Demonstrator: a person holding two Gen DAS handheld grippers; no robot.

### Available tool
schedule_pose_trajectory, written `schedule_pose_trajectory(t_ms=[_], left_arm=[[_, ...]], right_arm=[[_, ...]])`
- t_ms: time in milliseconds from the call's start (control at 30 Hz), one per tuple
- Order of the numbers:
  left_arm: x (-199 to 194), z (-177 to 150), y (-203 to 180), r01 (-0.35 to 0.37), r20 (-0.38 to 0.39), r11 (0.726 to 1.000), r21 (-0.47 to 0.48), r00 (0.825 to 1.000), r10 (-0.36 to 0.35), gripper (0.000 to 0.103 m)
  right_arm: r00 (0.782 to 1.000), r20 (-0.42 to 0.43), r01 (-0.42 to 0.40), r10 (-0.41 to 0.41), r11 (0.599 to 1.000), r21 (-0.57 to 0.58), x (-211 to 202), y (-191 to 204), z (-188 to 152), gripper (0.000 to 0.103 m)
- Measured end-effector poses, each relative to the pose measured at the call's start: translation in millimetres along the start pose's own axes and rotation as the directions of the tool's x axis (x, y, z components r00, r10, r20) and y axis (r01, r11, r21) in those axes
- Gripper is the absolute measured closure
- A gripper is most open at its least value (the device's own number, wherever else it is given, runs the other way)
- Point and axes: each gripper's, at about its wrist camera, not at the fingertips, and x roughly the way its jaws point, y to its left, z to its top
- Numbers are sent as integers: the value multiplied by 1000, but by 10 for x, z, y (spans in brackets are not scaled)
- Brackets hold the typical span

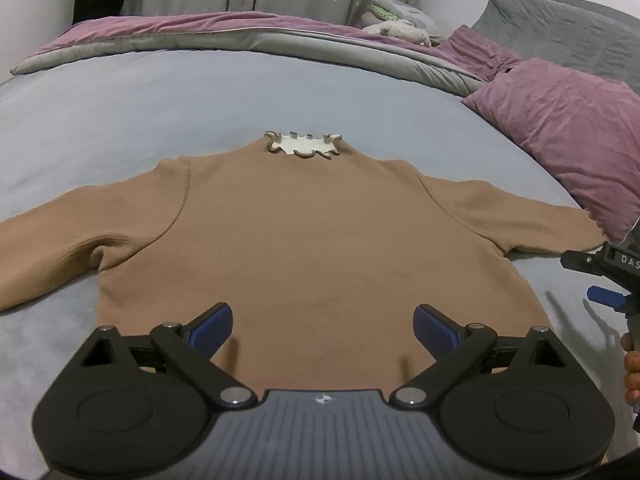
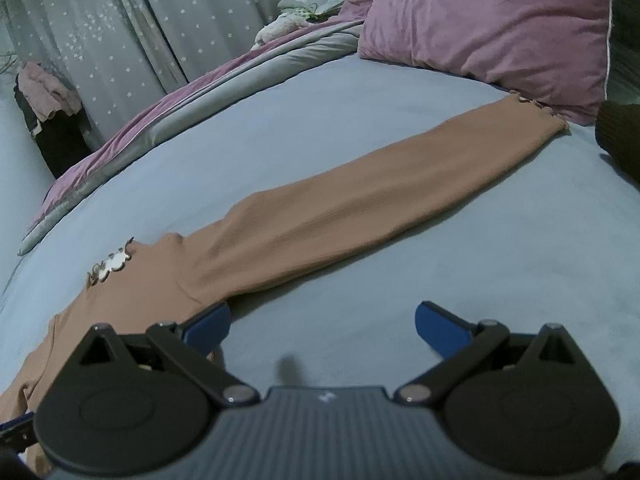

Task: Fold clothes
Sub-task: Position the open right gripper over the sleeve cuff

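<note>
The left gripper's fingers (image 1: 212, 326) are standing wide apart, blue pads facing each other with nothing between them. The left gripper (image 1: 323, 330) is hovering low over the hem of the sweater (image 1: 312, 248), aimed straight up the garment's middle toward the collar (image 1: 304, 145). Its black linkage arms are splayed out to both sides of the grey body below.

The right gripper's fingers (image 2: 438, 326) are likewise spread and gripping nothing. The right gripper (image 2: 323, 326) is hanging over bare sheet (image 2: 440, 248) just beside the sweater's side, its left pad lying over the edge of the fabric near the armpit; whether it is touching the cloth cannot be told. It is pointing along the sleeve (image 2: 360, 208), which is stretching away to its frilled cuff (image 2: 540, 110) by the pillow (image 2: 500, 28). In the left wrist view that gripper is showing at the right edge, with part of a hand (image 1: 631, 364) wrapped on its handle.

The sweater is lying flat, front up, on the blue sheet of the bed, both sleeves stretched out sideways, the collar pointing toward the folded duvet (image 1: 200, 40). A curtain (image 2: 140, 32) with small stars is hanging behind the bed. A dark sleeve (image 2: 620, 136) is showing at the right edge of the right wrist view.
</note>
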Motion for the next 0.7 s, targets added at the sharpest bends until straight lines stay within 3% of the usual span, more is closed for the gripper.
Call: schedule_pose_trajectory(t_ms=[533,700], left_arm=[[-36,32,132,-9,0,999,-35,1000,9,6],[-38,34,130,-6,-2,999,-34,1000,6,6]], right_arm=[[1000,15,25,-25,1000,5,15,-41,-7,0],[999,30,33,-35,998,62,9,-170,26,0]])
